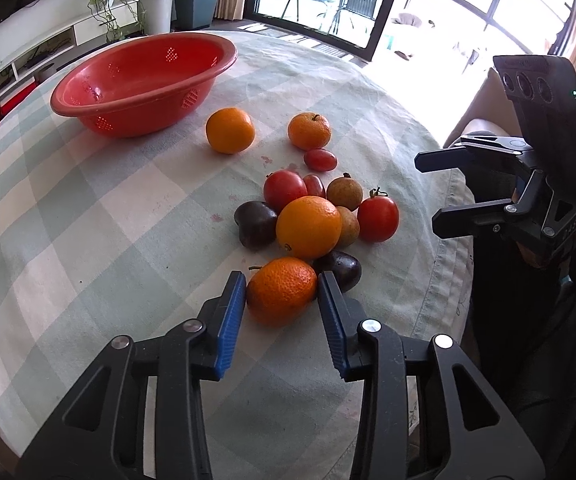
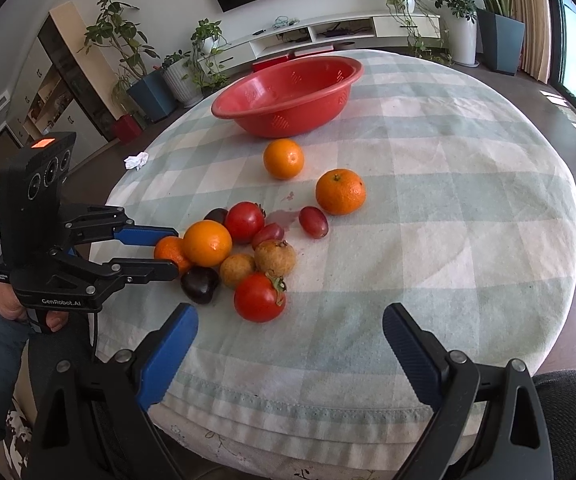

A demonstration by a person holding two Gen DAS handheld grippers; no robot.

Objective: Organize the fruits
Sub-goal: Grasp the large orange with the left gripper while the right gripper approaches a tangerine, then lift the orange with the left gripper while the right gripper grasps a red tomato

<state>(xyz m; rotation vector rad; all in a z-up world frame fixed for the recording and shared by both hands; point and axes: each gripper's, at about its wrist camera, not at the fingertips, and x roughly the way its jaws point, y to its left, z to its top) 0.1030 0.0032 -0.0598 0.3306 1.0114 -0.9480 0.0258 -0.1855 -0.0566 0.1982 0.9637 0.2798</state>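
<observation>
A pile of fruit lies on the checked tablecloth: oranges, tomatoes, dark plums, brown fruits and red grapes. My left gripper (image 1: 282,282) has its blue pads on both sides of a mandarin (image 1: 281,290) at the near edge of the pile; the pads touch or nearly touch it. The mandarin rests on the cloth and shows partly in the right wrist view (image 2: 170,254). A large orange (image 1: 309,227) sits just behind it. My right gripper (image 2: 290,330) is wide open and empty near the table edge, short of a red tomato (image 2: 259,297). An empty red colander bowl (image 1: 144,80) stands farther back.
Two separate oranges (image 1: 230,130) (image 1: 309,131) and a grape (image 1: 320,159) lie between the pile and the bowl. A juice stain (image 2: 282,216) marks the cloth. The table edge (image 2: 288,412) is close to the right gripper. Plants and a shelf stand behind.
</observation>
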